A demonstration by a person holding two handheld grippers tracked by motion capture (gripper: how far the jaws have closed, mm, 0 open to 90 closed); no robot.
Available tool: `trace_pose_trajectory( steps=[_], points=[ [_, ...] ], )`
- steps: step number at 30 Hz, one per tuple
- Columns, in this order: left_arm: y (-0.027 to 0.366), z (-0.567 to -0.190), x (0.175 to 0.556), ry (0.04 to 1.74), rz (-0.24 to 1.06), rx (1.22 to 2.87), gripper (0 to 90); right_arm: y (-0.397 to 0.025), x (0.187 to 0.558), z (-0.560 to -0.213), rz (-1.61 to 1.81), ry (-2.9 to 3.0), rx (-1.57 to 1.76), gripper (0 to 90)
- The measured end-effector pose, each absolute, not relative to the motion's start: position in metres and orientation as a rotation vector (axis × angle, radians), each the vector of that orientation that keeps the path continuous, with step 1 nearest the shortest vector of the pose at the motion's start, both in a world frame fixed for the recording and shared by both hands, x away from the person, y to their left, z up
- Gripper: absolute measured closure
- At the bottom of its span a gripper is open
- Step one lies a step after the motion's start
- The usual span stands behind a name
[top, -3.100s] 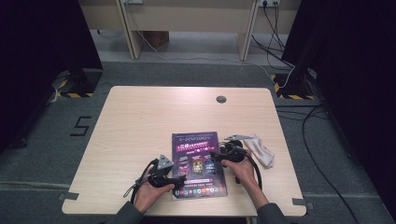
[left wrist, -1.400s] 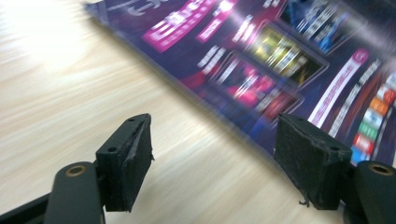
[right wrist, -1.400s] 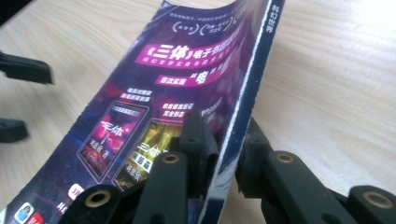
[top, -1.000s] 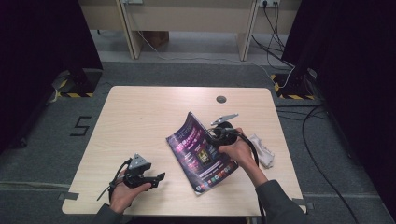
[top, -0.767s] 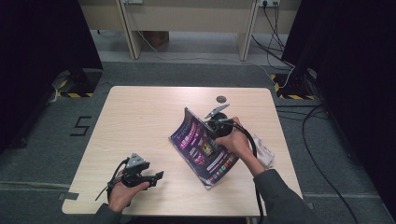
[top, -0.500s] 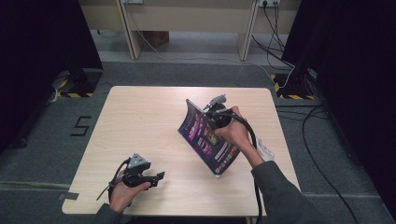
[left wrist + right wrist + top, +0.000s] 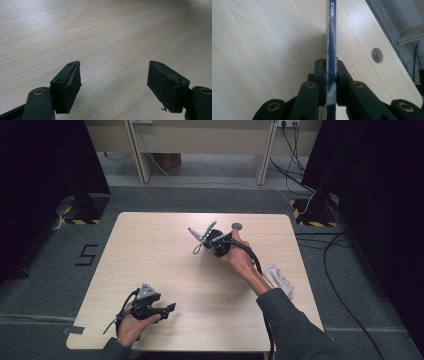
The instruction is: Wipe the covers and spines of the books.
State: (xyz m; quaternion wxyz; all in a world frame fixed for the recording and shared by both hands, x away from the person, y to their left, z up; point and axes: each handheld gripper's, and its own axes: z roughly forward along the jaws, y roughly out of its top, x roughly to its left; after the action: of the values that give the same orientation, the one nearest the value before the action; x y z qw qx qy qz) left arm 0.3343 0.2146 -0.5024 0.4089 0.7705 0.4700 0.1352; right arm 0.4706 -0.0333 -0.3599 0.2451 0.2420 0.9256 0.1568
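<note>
You have the thin dark-blue magazine (image 7: 331, 37) lifted clear and held edge-on near the far edge of the pale wooden tabletop (image 7: 165, 255), your right gripper (image 7: 329, 66) clamped on its spine. Setting it down remains; your left gripper (image 7: 113, 83) rests open and empty near the near-left corner.
</note>
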Motion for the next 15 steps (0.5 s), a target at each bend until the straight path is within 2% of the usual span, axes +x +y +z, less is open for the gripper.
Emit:
trace_pose_trajectory(
  steps=[15],
  points=[
    [0.215, -0.503, 0.335, 1.196, 0.339, 1.947, 26.6, -0.007, 0.450, -0.398, 0.462, 2.692, 0.592, 83.3]
  ],
)
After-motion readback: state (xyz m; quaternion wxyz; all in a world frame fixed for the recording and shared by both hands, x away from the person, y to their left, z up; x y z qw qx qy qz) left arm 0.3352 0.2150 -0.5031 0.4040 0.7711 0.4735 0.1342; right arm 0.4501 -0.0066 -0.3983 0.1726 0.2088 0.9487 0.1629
